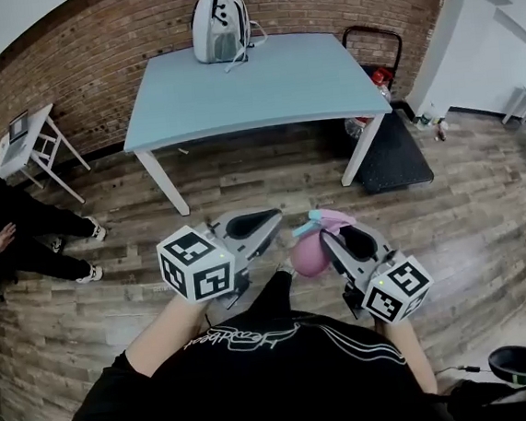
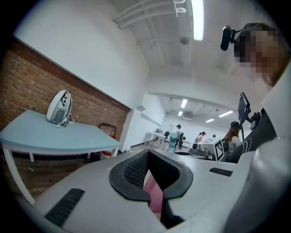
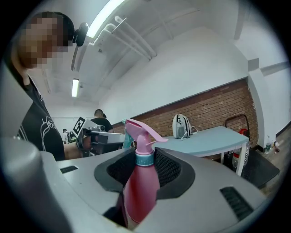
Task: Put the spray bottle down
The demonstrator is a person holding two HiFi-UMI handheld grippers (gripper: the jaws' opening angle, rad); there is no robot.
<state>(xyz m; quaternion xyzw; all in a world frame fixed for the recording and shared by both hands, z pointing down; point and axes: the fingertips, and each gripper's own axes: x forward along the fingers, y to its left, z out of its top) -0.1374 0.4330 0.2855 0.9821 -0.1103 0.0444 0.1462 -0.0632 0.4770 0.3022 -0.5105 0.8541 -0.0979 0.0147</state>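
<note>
A pink spray bottle (image 1: 310, 252) with a teal collar and pink trigger head stands upright between the jaws of my right gripper (image 1: 333, 235), which is shut on its body. In the right gripper view the bottle (image 3: 141, 183) fills the gap between the black pads, and my right gripper (image 3: 144, 160) points towards the brick wall. My left gripper (image 1: 266, 225) is held just left of the bottle, its tips together and nothing in them. The left gripper view shows my left gripper (image 2: 148, 157) shut, with a strip of the pink bottle (image 2: 155, 196) showing behind the pads. Both are held in the air over the wooden floor.
A light blue table (image 1: 261, 89) stands ahead by the brick wall, with a grey-white backpack (image 1: 220, 26) at its far edge. A black trolley (image 1: 391, 151) is at its right. A seated person in black (image 1: 6, 230) and a small white table (image 1: 30, 137) are at the left.
</note>
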